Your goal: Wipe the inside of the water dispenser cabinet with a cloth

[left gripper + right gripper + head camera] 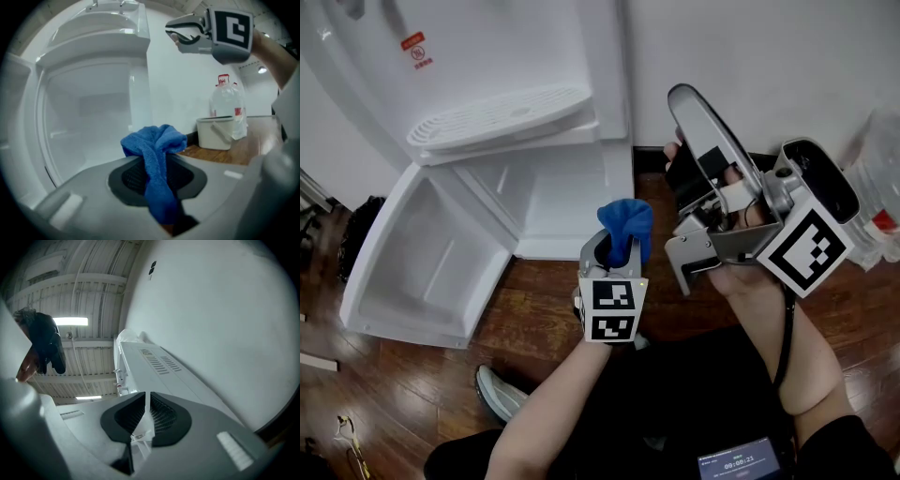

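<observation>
— Cloth (157, 154) first: where do we see it?
— In the left gripper (612, 251), pinched tight between the pads. It is blue terry, bunched into a soft wad past the tips, with one twisted tail running back down between the jaws.
— And against the cabinet (553, 187)?
— Outside it. From the head view we see the cloth held up over the floor (534, 309), near the cabinet's right front edge and touching none of the white walls. The door (422, 253) hangs wide open to the left.
— Does the cloth look wet or dirty?
— We cannot tell; we only see an even blue.
— The right gripper (146, 401)?
— Raised beside the left one, pointing up along the dispenser (154, 366). Its jaws are all but pressed together, a thin slit between the pads and nothing in it.
— Anything else near?
— A pale bucket (215, 131) and a water bottle (227, 105) stand by the wall, well apart from the cloth.
</observation>
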